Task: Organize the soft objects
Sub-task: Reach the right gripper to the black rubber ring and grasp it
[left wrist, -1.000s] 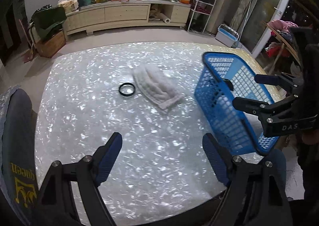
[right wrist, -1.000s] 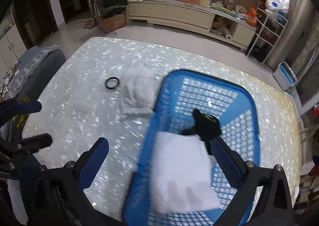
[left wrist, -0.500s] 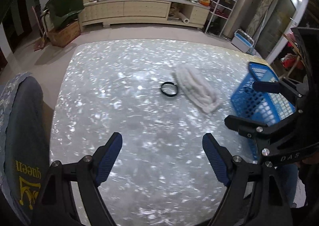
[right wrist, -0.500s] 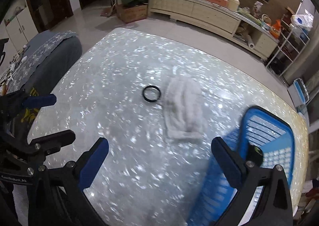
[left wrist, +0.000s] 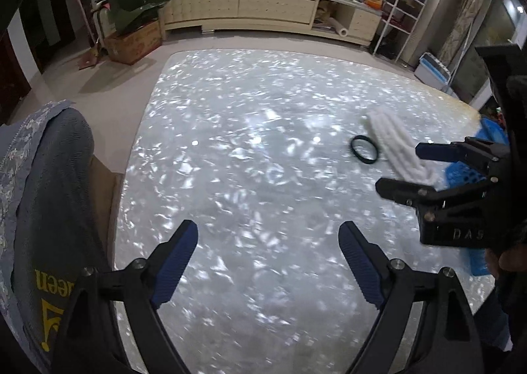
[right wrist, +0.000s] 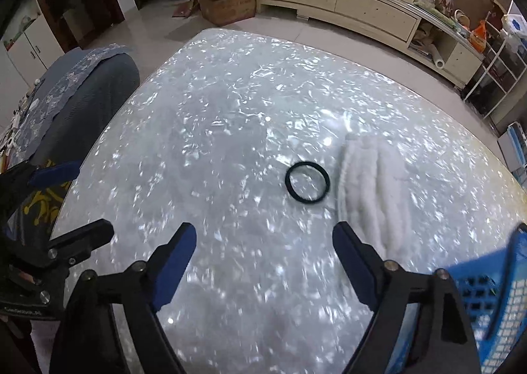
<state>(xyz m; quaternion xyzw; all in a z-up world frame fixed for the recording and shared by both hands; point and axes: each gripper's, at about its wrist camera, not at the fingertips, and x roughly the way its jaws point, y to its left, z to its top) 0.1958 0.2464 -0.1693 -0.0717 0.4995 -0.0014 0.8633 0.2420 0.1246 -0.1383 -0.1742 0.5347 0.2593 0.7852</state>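
The bench (right wrist: 230, 103) carries all items. The blue basket (right wrist: 494, 295) sits at the right gripper's (right wrist: 263, 252) right. The white fluffy cloth (right wrist: 372, 189) lies ahead-right, the black hair tie (right wrist: 307, 182) just beside it. Left gripper (left wrist: 268, 257) and right gripper: fingers apart, empty.

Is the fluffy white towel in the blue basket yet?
No. The white towel lies flat on the table, beside the black ring, outside the blue basket.

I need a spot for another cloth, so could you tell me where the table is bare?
Bare: the table from the chair to the ring. Crowded: the right, where ring, towel and basket cluster.
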